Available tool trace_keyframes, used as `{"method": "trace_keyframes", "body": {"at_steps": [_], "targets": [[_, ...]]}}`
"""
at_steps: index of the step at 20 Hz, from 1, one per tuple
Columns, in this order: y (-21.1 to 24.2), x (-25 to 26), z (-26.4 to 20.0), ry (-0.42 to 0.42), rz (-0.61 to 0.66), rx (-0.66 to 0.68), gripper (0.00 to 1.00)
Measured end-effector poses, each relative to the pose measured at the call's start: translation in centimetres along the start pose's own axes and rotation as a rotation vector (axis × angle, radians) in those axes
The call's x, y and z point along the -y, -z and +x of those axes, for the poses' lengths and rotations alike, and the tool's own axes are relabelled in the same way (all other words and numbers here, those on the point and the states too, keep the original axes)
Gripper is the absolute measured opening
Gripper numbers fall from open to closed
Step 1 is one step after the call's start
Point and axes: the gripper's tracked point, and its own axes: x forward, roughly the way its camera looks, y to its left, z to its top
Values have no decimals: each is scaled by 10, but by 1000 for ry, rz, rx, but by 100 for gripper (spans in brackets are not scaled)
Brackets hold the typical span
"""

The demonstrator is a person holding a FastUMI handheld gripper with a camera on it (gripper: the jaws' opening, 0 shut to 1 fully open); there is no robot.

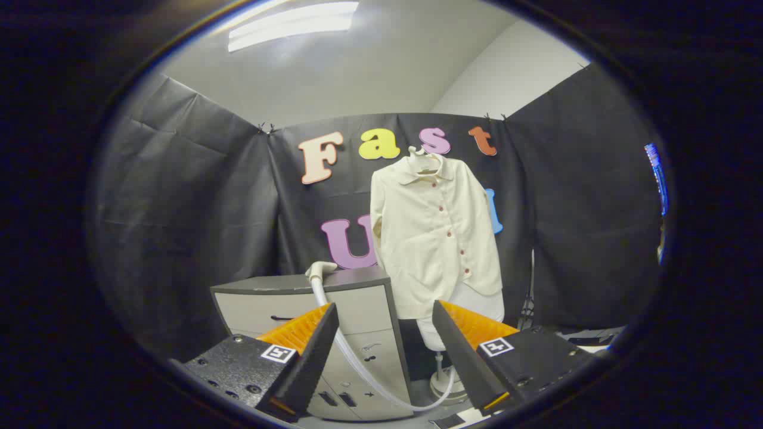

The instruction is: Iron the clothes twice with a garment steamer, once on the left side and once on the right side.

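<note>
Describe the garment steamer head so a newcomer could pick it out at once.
Start at the grey drawer cabinet standing left of the cream shirt, beyond the open gripper, whose fingers hold nothing. On the cabinet's top, near its middle, rests the steamer head, a small pale nozzle. It alone has a whitish hose trailing down the cabinet front toward the floor.

Black cloth (197, 196) hangs as the booth's wall on three sides, creased and clipped at the top corners; above it runs a pale ceiling (381, 65) with a long lamp (292, 24) lit; a white room wall (512, 74) rises behind the cloth's right part; a grey cabinet (357, 333) with drawers stands against the back cloth, on a grey floor (420, 390).
</note>
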Motion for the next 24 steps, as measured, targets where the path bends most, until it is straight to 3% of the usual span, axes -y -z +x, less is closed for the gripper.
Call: {"method": "trace_keyframes", "body": {"at_steps": [12, 20, 24], "targets": [[-10, -9, 18, -3, 31, 20, 96], [-15, -45, 60, -61, 33, 0, 96], [-27, -61, 102, -87, 25, -27, 96]]}}
